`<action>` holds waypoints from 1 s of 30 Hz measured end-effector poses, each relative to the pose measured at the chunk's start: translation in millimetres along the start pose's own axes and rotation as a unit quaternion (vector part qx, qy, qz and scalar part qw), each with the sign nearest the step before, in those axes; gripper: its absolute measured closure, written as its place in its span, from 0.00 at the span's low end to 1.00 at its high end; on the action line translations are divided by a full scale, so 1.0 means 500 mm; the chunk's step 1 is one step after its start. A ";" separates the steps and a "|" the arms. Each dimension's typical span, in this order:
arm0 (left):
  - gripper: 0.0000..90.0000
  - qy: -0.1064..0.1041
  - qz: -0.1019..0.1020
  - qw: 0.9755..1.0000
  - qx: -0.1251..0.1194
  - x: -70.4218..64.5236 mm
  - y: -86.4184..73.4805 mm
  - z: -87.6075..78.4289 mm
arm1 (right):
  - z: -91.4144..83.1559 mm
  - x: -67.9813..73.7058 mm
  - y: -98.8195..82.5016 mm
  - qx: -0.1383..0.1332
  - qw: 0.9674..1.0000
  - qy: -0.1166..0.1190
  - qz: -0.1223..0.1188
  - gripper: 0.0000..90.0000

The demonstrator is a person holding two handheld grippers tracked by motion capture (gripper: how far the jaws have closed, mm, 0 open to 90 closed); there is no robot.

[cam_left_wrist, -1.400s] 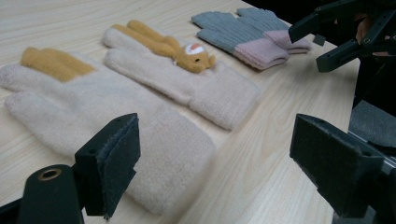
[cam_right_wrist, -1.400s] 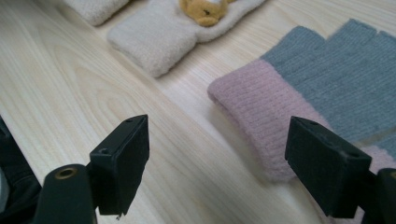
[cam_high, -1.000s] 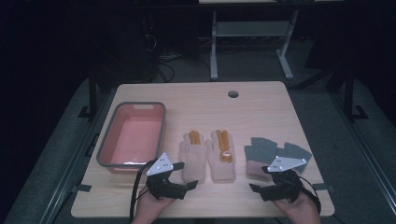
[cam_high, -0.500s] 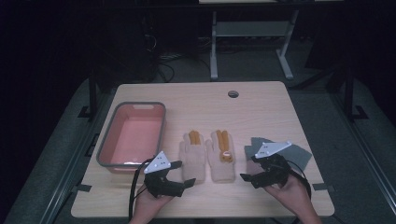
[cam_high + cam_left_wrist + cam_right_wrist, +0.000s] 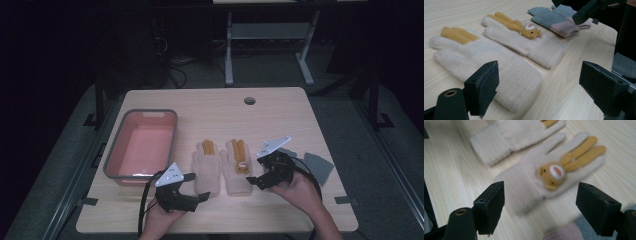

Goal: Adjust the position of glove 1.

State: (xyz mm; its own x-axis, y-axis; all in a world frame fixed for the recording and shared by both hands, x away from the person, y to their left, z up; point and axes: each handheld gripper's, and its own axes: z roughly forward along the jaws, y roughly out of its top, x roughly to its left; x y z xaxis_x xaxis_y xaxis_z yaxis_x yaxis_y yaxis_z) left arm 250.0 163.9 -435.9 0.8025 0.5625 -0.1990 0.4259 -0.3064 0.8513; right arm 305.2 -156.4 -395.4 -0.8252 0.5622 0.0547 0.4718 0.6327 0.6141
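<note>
Two cream gloves with orange fingers lie side by side in the middle of the table. The plain one (image 5: 207, 167) (image 5: 474, 57) (image 5: 511, 135) is on the left. The other one (image 5: 237, 167) (image 5: 524, 37) (image 5: 544, 177) carries a small orange animal face. My left gripper (image 5: 196, 186) (image 5: 541, 92) is open, just off the cuff of the plain glove. At the cuff of the glove with the face, my right gripper (image 5: 255, 172) (image 5: 540, 207) is open, its jaws either side of the cuff and a little short of it.
A pink tub with a grey rim (image 5: 112, 160) stands at the left of the table. Grey gloves with pink cuffs (image 5: 320, 167) (image 5: 556, 17) lie to the right of my right gripper. A cable hole (image 5: 249, 100) sits near the far edge.
My right gripper has moved left, off the grey gloves and up to the cuff of the glove with the animal face. The left gripper has barely moved.
</note>
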 end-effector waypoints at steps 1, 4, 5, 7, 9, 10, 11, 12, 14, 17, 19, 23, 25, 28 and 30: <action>0.18 -0.001 -0.001 1.000 0.000 0.000 0.000 0.000 | 0.000 0.000 0.000 0.000 1.000 0.000 0.000 0.25; 0.18 -0.001 0.005 1.000 0.003 0.000 0.000 0.000 | 0.006 0.000 0.018 0.003 1.000 0.000 -0.006 0.25; 0.18 -0.002 0.004 1.000 0.003 0.000 0.000 0.000 | 0.008 -0.001 0.024 0.004 1.000 0.000 -0.011 0.25; 0.18 -0.003 0.003 1.000 0.002 -0.002 0.000 0.001 | 0.016 -0.003 0.035 0.008 1.000 0.006 -0.014 0.25; 0.18 -0.003 0.003 1.000 0.001 -0.002 0.000 0.001 | 0.028 -0.007 0.047 0.020 0.999 0.007 -0.028 0.25; 0.18 -0.003 0.000 1.000 -0.001 -0.003 0.000 0.002 | 0.032 -0.009 0.052 0.024 0.999 0.008 -0.030 0.25; 0.18 -0.003 0.000 1.000 -0.001 -0.003 0.000 0.002 | 0.036 -0.011 0.056 0.024 0.999 0.007 -0.034 0.25; 0.18 -0.003 0.000 1.000 -0.001 -0.003 0.000 0.002 | 0.036 -0.011 0.056 0.024 0.999 0.007 -0.034 0.25; 0.18 -0.002 0.000 1.000 0.000 -0.002 0.000 0.000 | 0.046 -0.016 0.066 0.032 0.999 0.011 -0.037 0.26; 0.18 -0.002 -0.001 1.000 -0.003 -0.002 0.000 0.000 | 0.057 -0.021 0.073 0.039 0.998 0.015 -0.037 0.28; 0.18 -0.002 0.000 1.000 -0.002 -0.002 0.000 0.000 | 0.064 -0.024 0.077 0.045 0.998 0.016 -0.041 0.28; 0.18 -0.002 0.001 1.000 -0.001 -0.002 0.000 0.002 | 0.074 -0.027 0.080 0.054 0.998 0.017 -0.042 0.30; 0.18 -0.002 0.001 1.000 -0.001 -0.002 0.000 0.002 | 0.082 -0.030 0.080 0.059 0.997 0.017 -0.044 0.30; 0.18 0.001 0.003 1.000 0.001 -0.003 0.001 -0.001 | 0.096 -0.037 0.081 0.069 0.997 0.012 -0.045 0.33; 0.18 0.002 0.006 1.000 -0.001 -0.003 0.001 -0.002 | 0.103 -0.038 0.081 0.074 0.996 0.011 -0.045 0.34</action>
State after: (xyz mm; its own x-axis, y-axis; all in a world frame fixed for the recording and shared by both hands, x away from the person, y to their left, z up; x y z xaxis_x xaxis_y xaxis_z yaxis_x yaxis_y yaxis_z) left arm 248.7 163.5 -434.7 0.8060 0.5616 -0.1870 0.4156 -0.3119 0.8544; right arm 356.2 -114.1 -411.8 -0.8717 0.4896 0.0228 0.4354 0.7522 0.4945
